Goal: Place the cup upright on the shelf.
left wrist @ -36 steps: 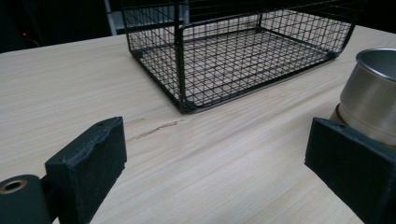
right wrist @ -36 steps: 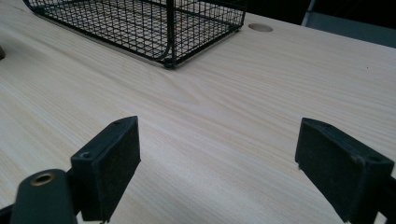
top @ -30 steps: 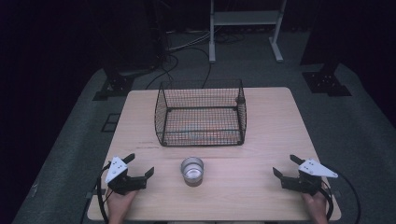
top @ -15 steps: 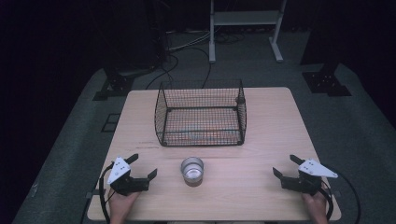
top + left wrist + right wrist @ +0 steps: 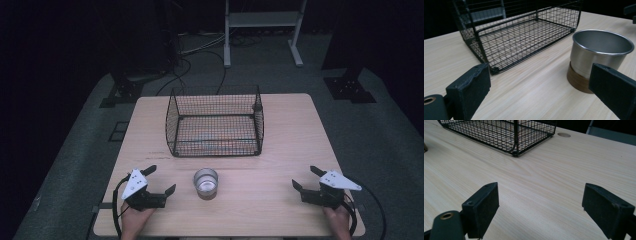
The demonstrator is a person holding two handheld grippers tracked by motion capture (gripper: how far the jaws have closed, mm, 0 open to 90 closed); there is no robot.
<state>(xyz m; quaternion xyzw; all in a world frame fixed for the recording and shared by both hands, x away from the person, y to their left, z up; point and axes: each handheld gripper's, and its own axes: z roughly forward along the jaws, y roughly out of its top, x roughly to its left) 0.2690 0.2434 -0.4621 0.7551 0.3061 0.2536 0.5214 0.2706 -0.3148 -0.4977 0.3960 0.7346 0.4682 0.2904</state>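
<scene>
- a black wire basket [image 5: 215,122] sits mid-worktop [image 5: 295,135], with a steel cup [image 5: 205,183] on a brown base near its front side.
- the left gripper [image 5: 159,180] rests near the cup's left, jaws wide apart, holding nothing.
- the right gripper [image 5: 306,177] sits well apart at the right, jaws wide, empty.

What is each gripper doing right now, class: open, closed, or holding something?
Left gripper: open, holding nothing, near the metal cup.
Right gripper: open, holding nothing, over bare table.
</scene>
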